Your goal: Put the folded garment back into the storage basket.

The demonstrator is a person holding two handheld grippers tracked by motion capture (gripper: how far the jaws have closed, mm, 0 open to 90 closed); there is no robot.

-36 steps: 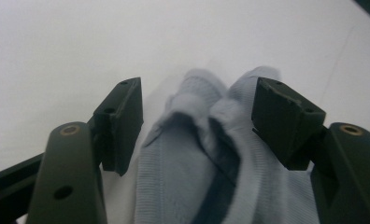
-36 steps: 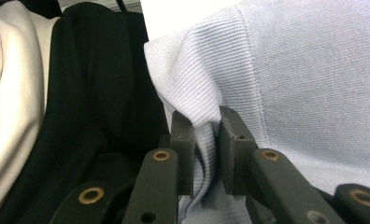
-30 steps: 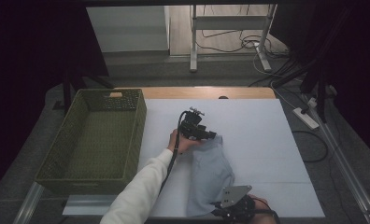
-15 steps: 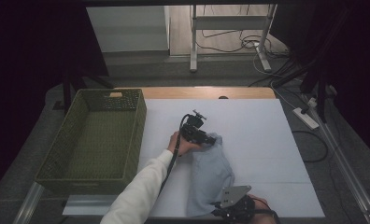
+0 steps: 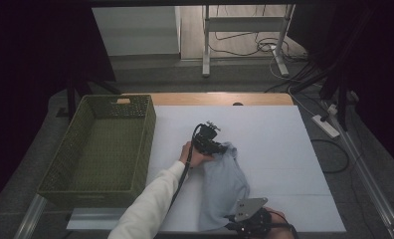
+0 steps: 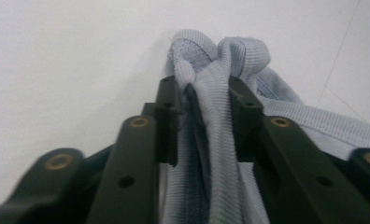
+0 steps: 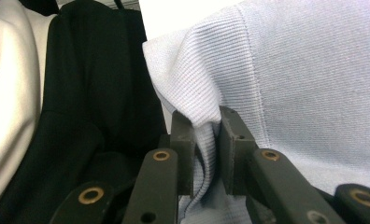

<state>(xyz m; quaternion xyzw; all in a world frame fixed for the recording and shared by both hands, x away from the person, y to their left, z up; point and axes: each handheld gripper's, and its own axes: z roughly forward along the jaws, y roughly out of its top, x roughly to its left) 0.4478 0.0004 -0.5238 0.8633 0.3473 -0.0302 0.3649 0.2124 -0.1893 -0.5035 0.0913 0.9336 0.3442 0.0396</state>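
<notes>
The light blue garment (image 5: 225, 186) lies bunched in a long strip on the white table cover (image 5: 284, 149), running from the middle of the cover down to its near edge, and it is the one cloth on the table. Its far end is gathered into a thick fold between the jaws of the left gripper (image 5: 216, 148), which have just been closing and now pinch the ribbed fabric (image 6: 211, 140) on both sides, with two rounded loops of hem bulging beyond the jaw tips. Its near end is clamped in the right gripper (image 5: 235, 221), whose jaws press together on a narrow pleat of cloth (image 7: 206, 154) at the table's near edge. To the right of the garment and beyond it the cover is bare, with wide room out to the right edge and the far wooden strip; on the left a bare band of cover separates the garment from the green woven basket (image 5: 103, 144), which stands at the cover's left edge. The left forearm, in a white sleeve (image 5: 150, 204), reaches in diagonally from the bottom, with the hand (image 5: 195, 157) wrapped around the gripper's body and its jaws pointing toward the right and down at the cloth. There are two grippers, one basket and one garment.
</notes>
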